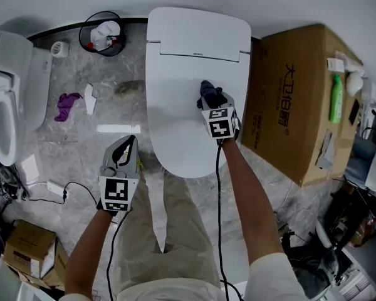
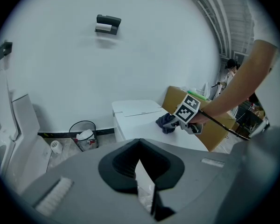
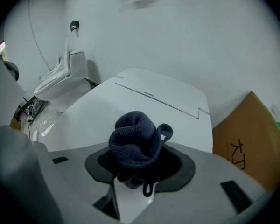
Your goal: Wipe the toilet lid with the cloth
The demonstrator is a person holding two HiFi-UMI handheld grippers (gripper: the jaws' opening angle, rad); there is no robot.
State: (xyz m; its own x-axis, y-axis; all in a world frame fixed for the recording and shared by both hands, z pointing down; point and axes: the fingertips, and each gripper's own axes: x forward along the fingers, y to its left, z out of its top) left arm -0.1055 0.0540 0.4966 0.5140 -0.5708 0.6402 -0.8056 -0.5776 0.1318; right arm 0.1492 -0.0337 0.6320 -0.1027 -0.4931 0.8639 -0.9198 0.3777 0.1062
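Note:
A white toilet with its lid (image 1: 175, 99) down fills the middle of the head view. My right gripper (image 1: 211, 100) is over the right half of the lid, shut on a bunched dark blue cloth (image 1: 210, 93) that rests on the lid. In the right gripper view the cloth (image 3: 135, 141) bulges up between the jaws, above the lid (image 3: 102, 111). My left gripper (image 1: 126, 144) hangs left of the toilet's front, over the floor, jaws shut with nothing in them. In the left gripper view the lid (image 2: 144, 125), the cloth (image 2: 167, 122) and the right gripper (image 2: 170, 123) show ahead.
A big cardboard box (image 1: 297, 105) with a green bottle (image 1: 336, 99) on it stands right of the toilet. On the left are a black wire bin (image 1: 102, 33), a purple rag (image 1: 66, 105), scraps of paper on the marble floor and a second toilet (image 1: 3, 105).

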